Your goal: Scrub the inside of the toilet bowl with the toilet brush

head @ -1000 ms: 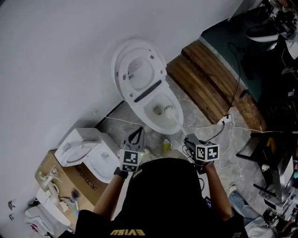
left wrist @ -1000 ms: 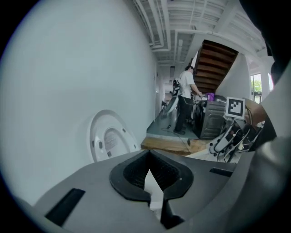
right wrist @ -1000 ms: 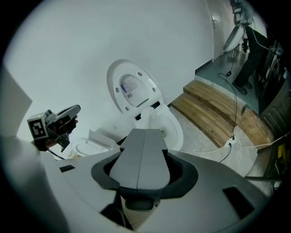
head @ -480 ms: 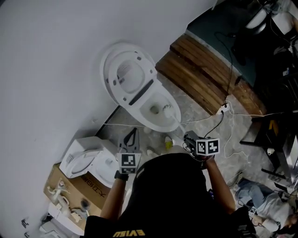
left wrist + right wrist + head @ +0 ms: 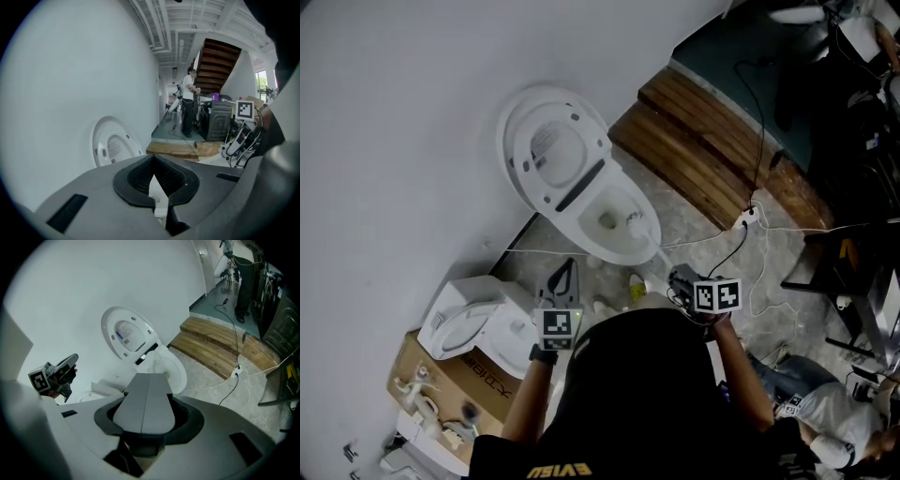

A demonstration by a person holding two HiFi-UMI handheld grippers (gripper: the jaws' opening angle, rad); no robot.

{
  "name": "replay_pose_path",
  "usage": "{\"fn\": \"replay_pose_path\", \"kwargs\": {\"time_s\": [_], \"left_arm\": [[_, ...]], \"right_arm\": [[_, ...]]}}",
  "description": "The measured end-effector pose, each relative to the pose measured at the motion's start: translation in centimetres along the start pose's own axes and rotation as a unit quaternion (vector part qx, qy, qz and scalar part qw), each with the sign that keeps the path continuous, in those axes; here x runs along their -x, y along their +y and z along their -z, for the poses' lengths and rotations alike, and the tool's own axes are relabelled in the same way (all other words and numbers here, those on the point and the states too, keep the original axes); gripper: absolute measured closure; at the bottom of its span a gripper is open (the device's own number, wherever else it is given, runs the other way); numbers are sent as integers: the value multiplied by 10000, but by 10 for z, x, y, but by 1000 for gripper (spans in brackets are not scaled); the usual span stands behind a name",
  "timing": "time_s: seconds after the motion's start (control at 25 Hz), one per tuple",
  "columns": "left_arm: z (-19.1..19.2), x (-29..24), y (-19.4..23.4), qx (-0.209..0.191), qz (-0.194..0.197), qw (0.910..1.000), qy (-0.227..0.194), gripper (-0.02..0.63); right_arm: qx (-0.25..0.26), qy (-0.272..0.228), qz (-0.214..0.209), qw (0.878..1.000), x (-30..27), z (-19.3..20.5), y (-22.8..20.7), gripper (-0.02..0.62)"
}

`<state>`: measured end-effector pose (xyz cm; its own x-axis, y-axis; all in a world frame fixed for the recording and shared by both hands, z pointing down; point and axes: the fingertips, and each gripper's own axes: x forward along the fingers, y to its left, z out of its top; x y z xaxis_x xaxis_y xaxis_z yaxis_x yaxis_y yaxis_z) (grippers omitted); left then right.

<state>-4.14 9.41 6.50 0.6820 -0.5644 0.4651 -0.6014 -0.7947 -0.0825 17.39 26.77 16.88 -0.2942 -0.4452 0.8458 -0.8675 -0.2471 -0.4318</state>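
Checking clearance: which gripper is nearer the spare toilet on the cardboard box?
Left. The left gripper sits just right of the spare toilet; the right gripper is farther right, by the toilet bowl's front.

Yellow letters on the person's black shirt (image 5: 628, 394) read EVISU, upside down to the head camera. The cardboard box (image 5: 478, 380) by the wall carried large dark print, too tilted and blurred to read. The raised toilet lid (image 5: 546, 142) bore a small label on its inner face. It was blue and white in the right gripper view, with print too small to make out. The left cube (image 5: 559, 325) on the left gripper (image 5: 570, 263) and the right cube (image 5: 718, 296) on the right gripper (image 5: 150, 376) showed black-and-white square markers, coded patterns without letters or numbers.
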Motion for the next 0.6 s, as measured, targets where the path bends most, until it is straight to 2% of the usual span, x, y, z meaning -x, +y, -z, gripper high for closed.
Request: {"fn": "replay_pose_path", "kwargs": {"time_s": [0.6], "left_arm": [[-3, 1, -19, -72, 143, 9999, 6, 589]], "right_arm": [[-233, -141, 0, 9996, 11, 11, -9, 419]]}}
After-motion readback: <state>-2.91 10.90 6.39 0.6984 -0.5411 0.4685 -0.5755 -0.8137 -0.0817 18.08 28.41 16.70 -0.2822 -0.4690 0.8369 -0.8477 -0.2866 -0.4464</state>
